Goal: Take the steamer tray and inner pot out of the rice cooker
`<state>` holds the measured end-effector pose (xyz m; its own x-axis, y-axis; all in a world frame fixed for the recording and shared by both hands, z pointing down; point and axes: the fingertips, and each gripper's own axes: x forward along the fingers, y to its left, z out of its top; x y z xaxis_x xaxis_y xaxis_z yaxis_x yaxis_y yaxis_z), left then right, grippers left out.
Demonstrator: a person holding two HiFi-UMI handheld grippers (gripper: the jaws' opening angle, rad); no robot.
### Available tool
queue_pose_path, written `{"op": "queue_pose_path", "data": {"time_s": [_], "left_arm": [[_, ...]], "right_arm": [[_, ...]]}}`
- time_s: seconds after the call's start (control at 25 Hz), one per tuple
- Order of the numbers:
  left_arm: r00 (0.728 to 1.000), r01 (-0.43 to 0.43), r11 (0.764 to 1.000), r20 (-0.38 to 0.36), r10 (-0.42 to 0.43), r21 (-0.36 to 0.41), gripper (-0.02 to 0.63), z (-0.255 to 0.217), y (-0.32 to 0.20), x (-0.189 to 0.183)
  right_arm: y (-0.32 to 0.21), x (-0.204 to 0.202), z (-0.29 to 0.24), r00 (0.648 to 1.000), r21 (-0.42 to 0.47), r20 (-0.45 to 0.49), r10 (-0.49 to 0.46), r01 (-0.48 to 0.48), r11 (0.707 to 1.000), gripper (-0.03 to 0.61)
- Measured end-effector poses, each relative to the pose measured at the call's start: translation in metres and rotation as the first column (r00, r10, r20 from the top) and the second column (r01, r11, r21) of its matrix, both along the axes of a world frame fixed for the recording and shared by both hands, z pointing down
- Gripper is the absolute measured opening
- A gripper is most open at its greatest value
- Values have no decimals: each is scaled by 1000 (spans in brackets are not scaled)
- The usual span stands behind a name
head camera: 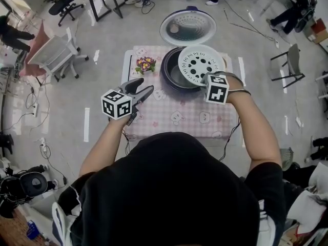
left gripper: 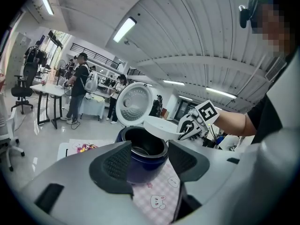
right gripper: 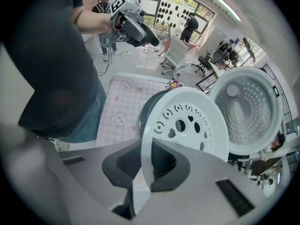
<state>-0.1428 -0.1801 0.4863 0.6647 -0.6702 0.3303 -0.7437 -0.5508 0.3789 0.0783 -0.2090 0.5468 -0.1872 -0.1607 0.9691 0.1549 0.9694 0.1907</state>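
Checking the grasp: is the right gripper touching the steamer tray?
Touching. In the right gripper view, the right gripper pinches the steamer tray by its rim, both jaws pressed against it.

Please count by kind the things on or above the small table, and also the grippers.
rice cooker: 1
inner pot: 1
steamer tray: 1
flower bunch: 1
grippers: 2 (left gripper, right gripper)
Total: 6

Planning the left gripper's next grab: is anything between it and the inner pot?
Partly. The steamer tray, clamped by the right gripper, hangs tilted over the right side of the inner pot. The pot's left rim, facing the open left gripper, shows nothing in the way.
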Motion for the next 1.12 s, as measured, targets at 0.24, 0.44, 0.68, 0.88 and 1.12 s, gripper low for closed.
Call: {"op": "queue_pose_path", "data": {"time_s": [0.24, 0.44, 0.68, 0.88, 1.12], "left_arm": [[999, -32, 999, 3, 32, 3, 255, 1, 7, 11], [998, -66, 998, 4, 66, -4, 255, 3, 10, 26], [994, -105, 994, 3, 105, -5, 256, 3, 11, 42], [991, -135, 991, 4, 135, -7, 255, 4, 9, 57], [985, -170, 985, 7, 170, -17, 256, -1, 9, 76]], "right_arm": [[10, 32, -2, 997, 21, 2, 78, -78, 997, 28], [17, 60, -3, 990, 29, -3, 140, -140, 990, 28], [26, 93, -2, 971, 43, -4, 239, -238, 970, 28], [38, 119, 9, 955, 28, -15, 297, -296, 955, 28], [54, 148, 12, 932, 8, -20, 361, -361, 933, 28]]}}
